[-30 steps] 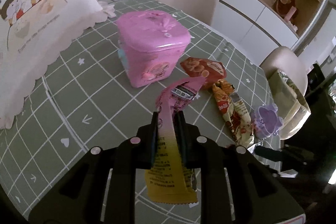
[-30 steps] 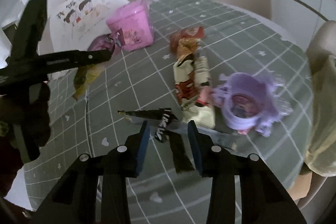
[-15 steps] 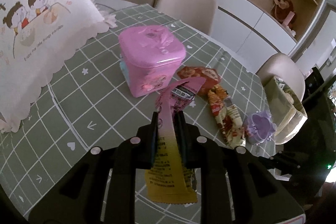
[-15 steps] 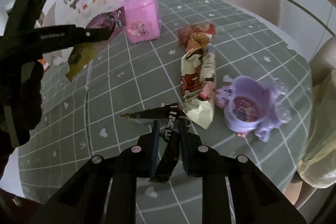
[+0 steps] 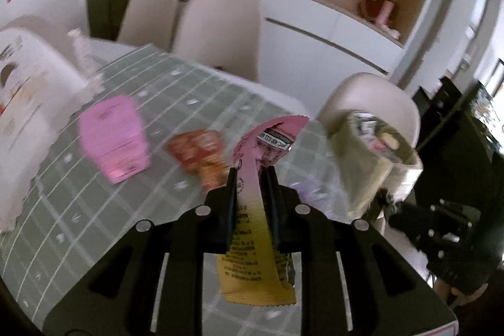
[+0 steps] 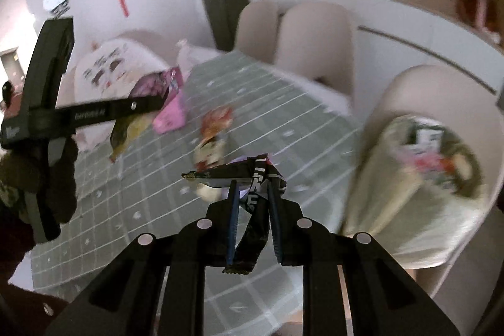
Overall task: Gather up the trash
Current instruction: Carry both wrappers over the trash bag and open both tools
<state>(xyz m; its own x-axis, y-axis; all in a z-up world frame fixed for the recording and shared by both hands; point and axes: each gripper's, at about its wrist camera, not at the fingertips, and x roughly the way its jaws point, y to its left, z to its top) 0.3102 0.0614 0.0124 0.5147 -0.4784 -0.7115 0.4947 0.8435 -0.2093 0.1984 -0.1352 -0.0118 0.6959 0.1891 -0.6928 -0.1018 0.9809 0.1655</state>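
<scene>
My left gripper [image 5: 252, 172] is shut on a pink-and-yellow wrapper [image 5: 271, 137], held above the green checked table [image 5: 94, 210]. My right gripper [image 6: 252, 185] is shut on a crumpled black wrapper [image 6: 226, 173], also clear of the table. In the right wrist view the left gripper [image 6: 157, 98] hangs at the left with its wrapper [image 6: 126, 131] dangling. A pale green trash bag [image 5: 371, 166] [image 6: 409, 178] sits open on a chair to the right, with packets inside. A red snack packet [image 5: 198, 150] [image 6: 217, 122] and more wrappers lie blurred on the table.
A pink tin [image 5: 116, 137] [image 6: 171, 115] stands on the table. A white cartoon cushion [image 5: 25, 103] lies at the left. Beige chairs [image 5: 220, 30] stand behind the table, with a white cabinet and shelves of figurines beyond. A blurred purple cup [image 5: 315, 191] sits near the right edge.
My right gripper closed on the black wrapper and lifted it off the table. Both grippers rose and swung right, bringing the trash bag into view.
</scene>
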